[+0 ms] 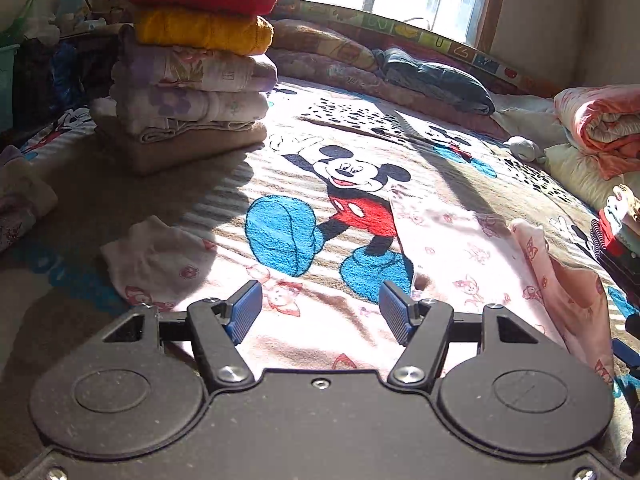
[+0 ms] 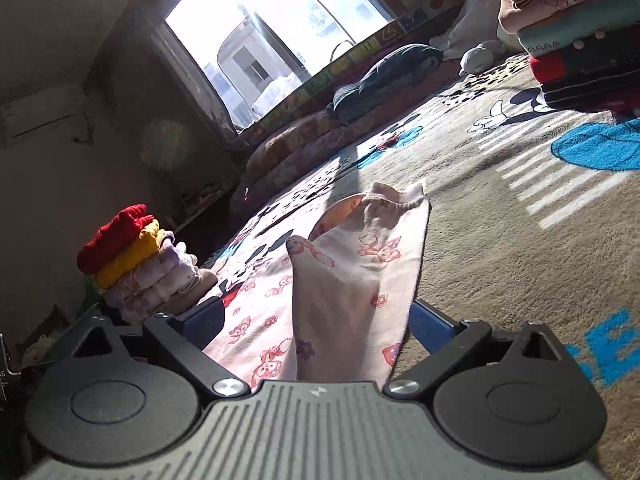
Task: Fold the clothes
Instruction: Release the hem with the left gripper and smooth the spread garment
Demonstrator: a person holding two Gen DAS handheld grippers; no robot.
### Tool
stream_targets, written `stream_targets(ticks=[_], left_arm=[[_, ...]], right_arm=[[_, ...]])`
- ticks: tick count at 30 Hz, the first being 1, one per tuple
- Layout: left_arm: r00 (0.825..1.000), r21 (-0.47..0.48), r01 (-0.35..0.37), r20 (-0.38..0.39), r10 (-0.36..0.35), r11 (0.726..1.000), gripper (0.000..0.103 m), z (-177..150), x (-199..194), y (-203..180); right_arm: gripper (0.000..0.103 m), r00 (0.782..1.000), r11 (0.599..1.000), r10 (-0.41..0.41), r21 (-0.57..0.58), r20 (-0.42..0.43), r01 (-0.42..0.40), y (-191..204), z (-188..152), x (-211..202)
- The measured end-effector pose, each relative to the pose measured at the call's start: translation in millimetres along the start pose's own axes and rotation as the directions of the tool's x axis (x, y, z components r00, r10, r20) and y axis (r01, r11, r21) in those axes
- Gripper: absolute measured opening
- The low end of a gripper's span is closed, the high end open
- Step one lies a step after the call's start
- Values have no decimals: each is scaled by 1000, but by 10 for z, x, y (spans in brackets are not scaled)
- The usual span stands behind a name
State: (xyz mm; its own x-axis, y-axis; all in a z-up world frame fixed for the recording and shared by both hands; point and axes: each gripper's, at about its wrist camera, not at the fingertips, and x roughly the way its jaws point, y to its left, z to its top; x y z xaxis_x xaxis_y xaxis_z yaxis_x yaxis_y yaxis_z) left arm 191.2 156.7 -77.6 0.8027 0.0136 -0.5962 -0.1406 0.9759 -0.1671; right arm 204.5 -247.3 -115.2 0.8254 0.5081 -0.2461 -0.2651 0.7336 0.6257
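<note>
The pink printed garment (image 1: 460, 248) lay spread on the cartoon-mouse blanket (image 1: 340, 184), one sleeve (image 1: 160, 260) flat to the left, the other (image 2: 360, 264) rucked up over the body; the left gripper (image 1: 320, 308) hovered over its near edge, jaws apart and empty; the right gripper (image 2: 316, 320) stood wide too, the sleeve lying between its blue pads (image 2: 430, 326), unpinched; a stack of folded clothes (image 1: 196, 60) stood well behind on the left.

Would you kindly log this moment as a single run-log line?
task: fold clothes | left gripper: open above pink printed garment | right gripper: open around garment's raised fold | folded stack: far left, untouched
</note>
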Motion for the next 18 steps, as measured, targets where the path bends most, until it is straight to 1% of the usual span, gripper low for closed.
stream_targets(ticks=[2,4,6,8,9,11,14,16,18], left_arm=[[998,1,56,7,-56,998,63,-40,-32,-194],[994,2,112,15,-112,994,63,-81,-64,-389],[988,56,154,22,-155,987,63,-170,-27,-573],[979,89,198,31,-201,976,63,-250,22,-698],[972,77,231,27,-234,970,63,-308,74,-744],[959,32,282,11,-282,959,63,-399,161,-781],[965,31,262,-7,-262,964,63,-447,277,-882],[974,75,228,-16,-227,971,67,-423,308,-982],[973,110,229,-45,-226,967,82,-423,354,-1040]], right_arm=[[82,1000,1000,-13,5,-3,13,1,3,-30],[78,1000,1000,-7,24,-5,7,-25,17,-65],[77,1000,999,2,45,-5,-2,-53,33,-102],[76,1000,997,12,78,-15,-11,-106,63,-99],[76,1000,995,17,100,-20,-15,-141,80,-92],[76,1000,990,-2,140,-20,5,-238,162,-21],[76,999,980,-35,198,-21,38,-389,295,97],[76,997,978,-66,197,-49,74,-466,414,270],[76,989,976,-108,180,-98,125,-557,567,545]])
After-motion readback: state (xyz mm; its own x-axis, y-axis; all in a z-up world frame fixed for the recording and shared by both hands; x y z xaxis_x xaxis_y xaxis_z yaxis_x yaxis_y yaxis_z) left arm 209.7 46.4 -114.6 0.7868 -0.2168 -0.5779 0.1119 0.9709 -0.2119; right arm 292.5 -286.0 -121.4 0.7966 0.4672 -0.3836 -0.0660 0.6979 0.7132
